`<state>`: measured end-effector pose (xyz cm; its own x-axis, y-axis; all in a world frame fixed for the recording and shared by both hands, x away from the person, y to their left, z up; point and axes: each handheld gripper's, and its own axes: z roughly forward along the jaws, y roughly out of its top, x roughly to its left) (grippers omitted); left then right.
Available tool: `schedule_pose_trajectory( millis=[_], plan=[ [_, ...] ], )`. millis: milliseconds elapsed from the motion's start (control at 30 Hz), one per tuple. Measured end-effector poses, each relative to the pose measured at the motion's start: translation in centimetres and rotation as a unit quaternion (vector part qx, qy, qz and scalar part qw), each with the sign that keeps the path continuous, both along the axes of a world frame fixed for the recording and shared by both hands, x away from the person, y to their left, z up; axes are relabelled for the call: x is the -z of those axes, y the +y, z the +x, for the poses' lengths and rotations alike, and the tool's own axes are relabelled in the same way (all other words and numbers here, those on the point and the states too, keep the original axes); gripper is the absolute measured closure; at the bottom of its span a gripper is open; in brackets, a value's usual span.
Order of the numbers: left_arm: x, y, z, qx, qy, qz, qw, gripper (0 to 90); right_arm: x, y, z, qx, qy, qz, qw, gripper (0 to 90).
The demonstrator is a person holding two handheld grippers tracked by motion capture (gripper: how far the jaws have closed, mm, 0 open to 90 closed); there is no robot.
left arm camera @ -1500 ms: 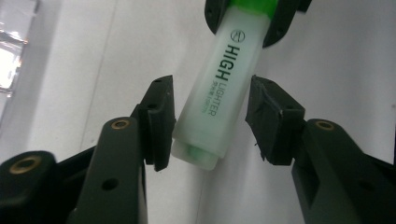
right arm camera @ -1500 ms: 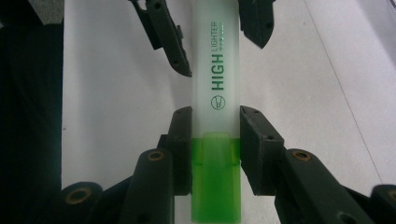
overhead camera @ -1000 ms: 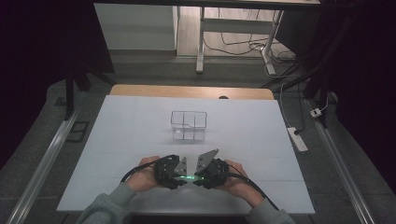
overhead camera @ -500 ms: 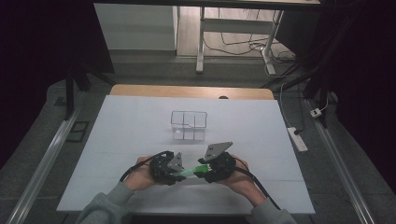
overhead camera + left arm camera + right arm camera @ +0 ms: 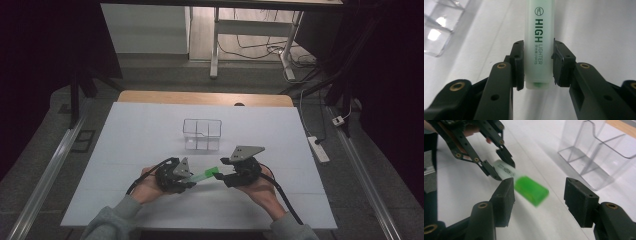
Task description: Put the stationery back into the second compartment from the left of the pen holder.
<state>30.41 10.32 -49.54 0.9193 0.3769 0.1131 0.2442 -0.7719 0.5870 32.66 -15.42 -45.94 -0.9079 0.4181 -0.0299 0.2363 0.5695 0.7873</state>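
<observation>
A pale green highlighter (image 5: 204, 175) with a bright green cap (image 5: 531, 190) hangs just above the white table (image 5: 125, 130) near its front. My left gripper (image 5: 537, 62) is shut on the barrel's bare end, its pads pressing both sides below the printed "HIGH LIGHTER". It shows in the high view as the left gripper (image 5: 191, 178). My right gripper (image 5: 541, 195) faces it from the right, and its jaws have just been opening. The cap lies between them, touching neither pad. In the high view the right gripper (image 5: 223, 172) sits slightly higher than the left.
A clear plastic organizer (image 5: 202, 134) with several compartments stands mid-table beyond the grippers, also seen as the organizer (image 5: 599, 157). A power strip (image 5: 318, 149) lies on the floor at the right. The table's wooden far edge (image 5: 205, 98) is behind.
The two grippers have drawn apart, the right one going right and up. Its jaws have opened off the cap. More of the highlighter now shows between them.
</observation>
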Motion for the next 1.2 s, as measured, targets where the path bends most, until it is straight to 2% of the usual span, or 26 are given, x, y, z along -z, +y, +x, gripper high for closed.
schedule_pose_trajectory(
  millis=[167, 300, 400, 500, 733, 1000, 1200],
  plan=[
    [-0.1, 0.8, 0.3, -0.028, -0.006, -0.025, 0.9993, 65.3, -0.1, -0.5, 0.2, 0.029, -0.002, 0.006, 0.9996, 39.0],
    [-0.3, 1.3, 0.3, -0.049, -0.016, -0.05, 0.9974, 65.3, -0.1, -0.8, 0.4, 0.041, 0.0, 0.016, 0.999, 38.1],
    [-0.5, 1.5, 0.1, -0.055, -0.027, -0.068, 0.9958, 65.3, 0.0, -0.9, 0.5, 0.045, 0.004, 0.027, 0.9986, 37.2],
    [-0.6, 1.4, 0.0, -0.056, -0.038, -0.073, 0.995, 65.3, 0.1, -0.8, 0.5, 0.047, 0.005, 0.03, 0.9984, 35.6],
    [-0.4, 0.8, -0.2, -0.057, -0.043, -0.078, 0.9944, 65.3, 0.4, -0.5, 0.4, 0.046, 0.013, 0.037, 0.9982, 34.6],
    [0.0, -1.0, -0.7, -0.045, -0.06, -0.078, 0.9942, 65.2, 0.9, 0.1, 0.3, 0.043, 0.025, 0.04, 0.9979, 34.2],
    [0.3, -2.0, -1.1, -0.037, -0.068, -0.074, 0.9942, 65.2, 1.1, 0.3, 0.3, 0.045, 0.039, 0.053, 0.9968, 36.3]
  ],
)
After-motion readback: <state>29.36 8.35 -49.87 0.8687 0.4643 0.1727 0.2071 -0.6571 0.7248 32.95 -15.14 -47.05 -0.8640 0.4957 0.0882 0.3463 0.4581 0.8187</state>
